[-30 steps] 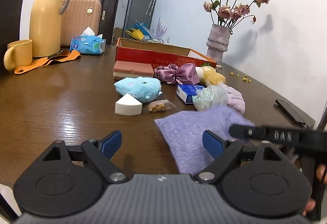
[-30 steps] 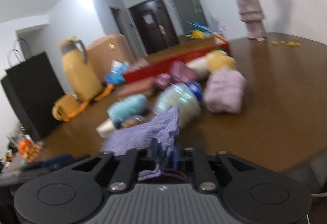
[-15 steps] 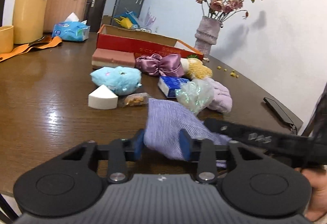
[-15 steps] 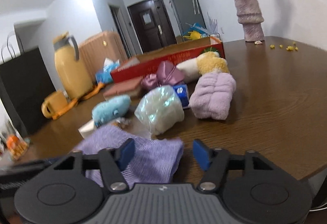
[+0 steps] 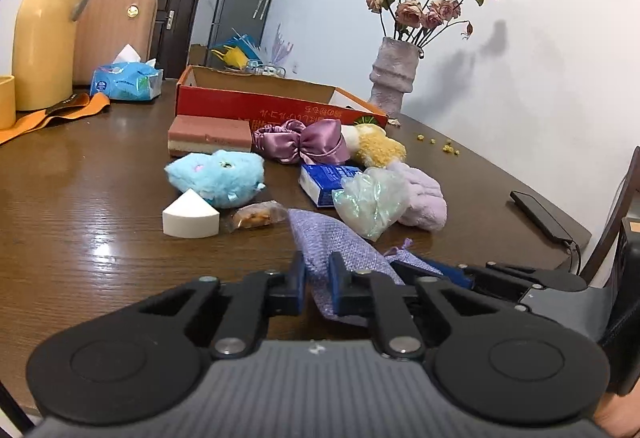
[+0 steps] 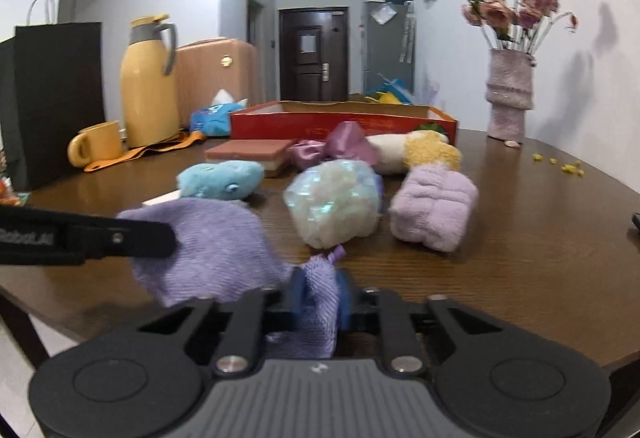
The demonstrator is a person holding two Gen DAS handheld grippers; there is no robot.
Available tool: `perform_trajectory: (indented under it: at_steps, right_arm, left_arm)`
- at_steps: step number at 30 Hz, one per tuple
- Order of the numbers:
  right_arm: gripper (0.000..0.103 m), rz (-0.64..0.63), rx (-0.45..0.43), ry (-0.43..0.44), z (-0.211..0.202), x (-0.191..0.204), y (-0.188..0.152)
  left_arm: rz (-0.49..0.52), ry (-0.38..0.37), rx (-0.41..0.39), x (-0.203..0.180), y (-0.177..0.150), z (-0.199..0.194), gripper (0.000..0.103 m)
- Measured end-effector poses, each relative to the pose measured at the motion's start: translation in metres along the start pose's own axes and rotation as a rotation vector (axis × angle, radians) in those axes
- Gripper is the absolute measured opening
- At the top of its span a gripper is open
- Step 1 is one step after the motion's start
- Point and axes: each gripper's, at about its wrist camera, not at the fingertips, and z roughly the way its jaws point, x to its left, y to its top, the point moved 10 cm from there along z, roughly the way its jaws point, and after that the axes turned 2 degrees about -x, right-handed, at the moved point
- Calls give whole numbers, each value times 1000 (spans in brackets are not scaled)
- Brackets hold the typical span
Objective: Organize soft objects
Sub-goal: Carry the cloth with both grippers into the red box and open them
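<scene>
A purple knitted cloth (image 5: 332,234) lies bunched at the near edge of the brown table (image 5: 80,206). My left gripper (image 5: 318,270) has its jaws closing tight, and the blue pads pinch one fold of the cloth. My right gripper (image 6: 318,290) is closing too and clamps another corner of the same cloth (image 6: 200,238). In the right wrist view a finger of the left gripper (image 6: 132,238) reaches into the cloth from the left. The right gripper (image 5: 420,268) shows low at the right in the left wrist view.
Beyond the cloth lie a blue plush (image 5: 216,176), a white wedge sponge (image 5: 190,216), a snack packet (image 5: 256,216), a shiny bag (image 5: 370,198), a lilac towel (image 5: 420,194) and a satin bow (image 5: 308,140). An open red box (image 5: 276,106), a vase (image 5: 394,78) and a phone (image 5: 540,214) stand behind.
Both grippers went from open to shut on the purple cloth. The right one first let go, rolled level and sank a little; the cloth is now gathered between the two.
</scene>
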Motion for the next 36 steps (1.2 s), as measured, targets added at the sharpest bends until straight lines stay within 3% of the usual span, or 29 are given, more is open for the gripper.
perform_trajectory:
  at_steps: [4, 9, 15, 18, 21, 24, 28, 31, 33, 35, 36]
  right_arm:
    - [9, 75, 6, 59, -9, 2, 7]
    - [9, 79, -102, 86, -33, 1, 49]
    - [9, 53, -147, 151, -10, -14, 145]
    - [9, 26, -102, 176, 45, -27, 203]
    - [9, 13, -13, 205, 120, -33, 250]
    - [9, -35, 93, 176, 217, -38, 284]
    - [9, -4, 231, 153, 333, -42, 292]
    - [9, 56, 335, 137, 402, -47, 282]
    - [10, 60, 369, 126, 427, -47, 274]
    - [19, 59, 382, 98, 443, -46, 268]
    - [24, 65, 394, 83, 449, -46, 265]
  left_arm:
    - [15, -4, -42, -5, 9, -15, 7]
    - [2, -33, -110, -8, 42, -27, 7]
    - [-25, -65, -146, 0, 133, 0, 7]
    - [-58, -47, -124, 18, 190, 41, 7]
    - [-75, 44, -74, 47, 238, 102, 7]
    - [-94, 126, -31, 83, 268, 176, 7]
    - [-99, 201, 108, 133, 270, 278, 7]
    - [-64, 256, 173, 158, 266, 325, 9]
    - [-40, 278, 190, 169, 261, 340, 11]
    - [-10, 282, 198, 173, 256, 344, 20]
    - [-12, 281, 198, 174, 255, 343, 34]
